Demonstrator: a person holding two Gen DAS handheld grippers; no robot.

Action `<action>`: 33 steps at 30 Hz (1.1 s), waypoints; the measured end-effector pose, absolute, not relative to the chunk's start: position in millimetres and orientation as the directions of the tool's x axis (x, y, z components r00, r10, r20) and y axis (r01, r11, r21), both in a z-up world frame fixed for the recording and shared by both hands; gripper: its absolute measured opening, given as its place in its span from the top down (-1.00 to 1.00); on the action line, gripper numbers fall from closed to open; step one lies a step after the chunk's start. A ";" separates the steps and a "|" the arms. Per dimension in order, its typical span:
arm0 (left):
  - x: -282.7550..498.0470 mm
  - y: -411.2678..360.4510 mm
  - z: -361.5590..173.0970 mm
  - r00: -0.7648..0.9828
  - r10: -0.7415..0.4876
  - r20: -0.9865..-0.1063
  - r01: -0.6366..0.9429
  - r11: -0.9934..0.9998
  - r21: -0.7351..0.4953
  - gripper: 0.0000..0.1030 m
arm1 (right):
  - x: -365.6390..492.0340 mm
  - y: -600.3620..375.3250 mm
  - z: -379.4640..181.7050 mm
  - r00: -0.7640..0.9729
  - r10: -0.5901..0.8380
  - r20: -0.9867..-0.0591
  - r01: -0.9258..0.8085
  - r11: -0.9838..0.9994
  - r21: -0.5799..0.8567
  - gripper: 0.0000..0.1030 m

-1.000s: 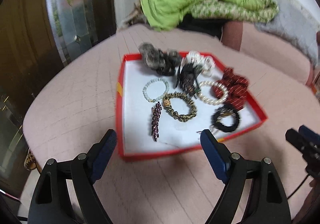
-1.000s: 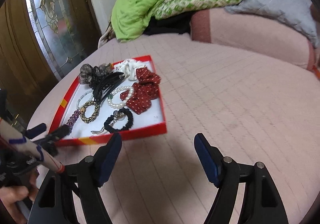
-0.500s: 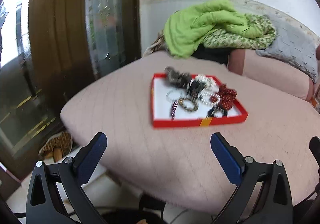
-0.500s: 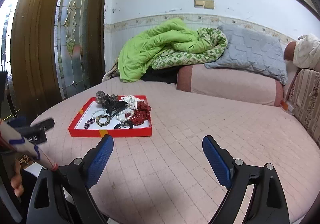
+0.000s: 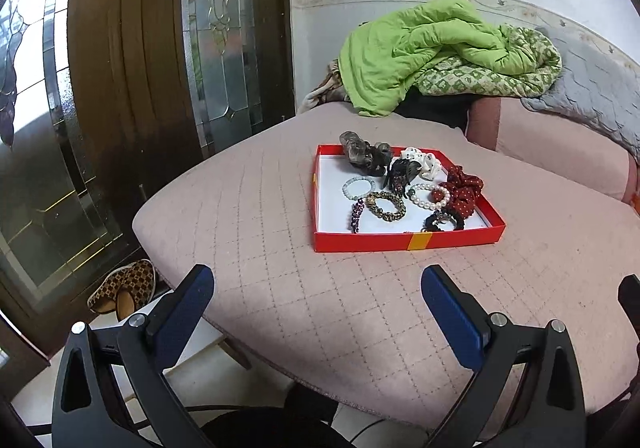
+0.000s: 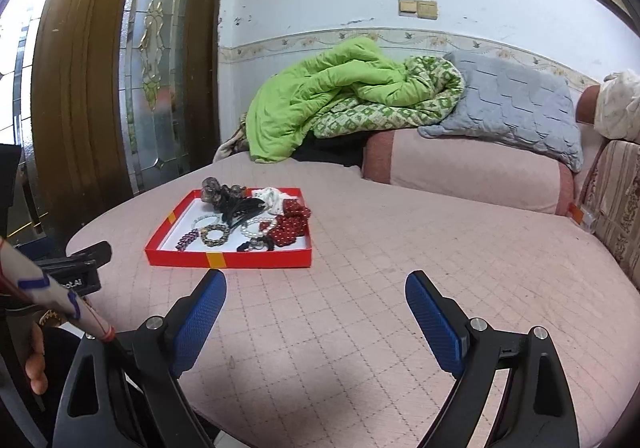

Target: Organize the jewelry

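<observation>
Both claws, left claw [image 5: 316,300] and right claw [image 6: 316,306], are held spread and empty, well back over the pink quilted bed [image 6: 400,268]. Bracelets [image 5: 386,203], scrunchies [image 5: 460,189] and hair clips [image 5: 402,171] are gathered inside the red tray [image 5: 400,240], presumably to be kept together.

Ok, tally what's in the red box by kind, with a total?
In the red box:
Scrunchies: 3 (grey, white dotted, red dotted)
Bead bracelets: 2 (pale, pearl)
Fabric hair ties: 2 (leopard, black)
Claw clip: 1
Purple barrette: 1
Total: 9
</observation>
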State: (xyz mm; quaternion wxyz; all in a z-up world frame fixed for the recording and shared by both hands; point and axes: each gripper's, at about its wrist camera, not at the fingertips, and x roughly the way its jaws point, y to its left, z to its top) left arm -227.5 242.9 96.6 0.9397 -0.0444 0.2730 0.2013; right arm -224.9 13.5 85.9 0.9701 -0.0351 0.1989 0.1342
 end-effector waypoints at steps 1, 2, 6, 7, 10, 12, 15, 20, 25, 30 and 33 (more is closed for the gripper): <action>-227.7 243.2 96.6 0.771 0.350 -0.532 -0.400 0.916 0.022 -1.00 | -225.3 14.5 85.6 0.882 0.256 -0.395 -0.284 0.959 -0.013 -0.82; -228.1 243.5 96.5 0.771 0.351 -0.532 -0.403 0.915 0.020 -1.00 | -225.3 15.1 85.3 0.881 0.259 -0.396 -0.288 0.957 -0.016 -0.82; -226.9 241.4 95.7 0.769 0.347 -0.537 -0.397 0.917 0.025 -1.00 | -224.8 17.0 83.9 0.876 0.270 -0.400 -0.301 0.953 -0.016 -0.82; -226.5 240.3 95.7 0.769 0.347 -0.537 -0.394 0.919 0.028 -1.00 | -224.7 17.2 83.6 0.875 0.270 -0.401 -0.302 0.953 -0.016 -0.82; -226.7 238.6 95.3 0.769 0.347 -0.536 -0.391 0.920 0.035 -1.00 | -224.5 17.9 82.4 0.872 0.270 -0.408 -0.302 0.953 -0.016 -0.82; -225.9 238.8 94.7 0.766 0.345 -0.542 -0.390 0.920 0.035 -1.00 | -224.4 18.5 81.9 0.871 0.269 -0.411 -0.303 0.953 -0.018 -0.82; -225.9 238.6 94.2 0.765 0.348 -0.542 -0.391 0.920 0.038 -1.00 | -224.9 19.3 81.4 0.870 0.269 -0.412 -0.305 0.952 -0.022 -0.82; -225.9 238.6 93.4 0.762 0.346 -0.548 -0.392 0.919 0.035 -1.00 | -223.6 19.1 80.3 0.868 0.268 -0.418 -0.306 0.952 -0.026 -0.83; -225.1 239.9 92.7 0.758 0.348 -0.551 -0.393 0.919 0.039 -1.00 | -222.6 19.8 79.6 0.866 0.269 -0.423 -0.308 0.951 -0.026 -0.83; -225.0 240.3 92.3 0.758 0.347 -0.552 -0.392 0.919 0.039 -1.00 | -222.5 21.5 78.6 0.863 0.267 -0.428 -0.309 0.951 -0.029 -0.83; -225.1 240.1 92.0 0.756 0.348 -0.554 -0.393 0.919 0.041 -1.00 | -222.4 21.6 77.5 0.862 0.267 -0.432 -0.308 0.951 -0.027 -0.83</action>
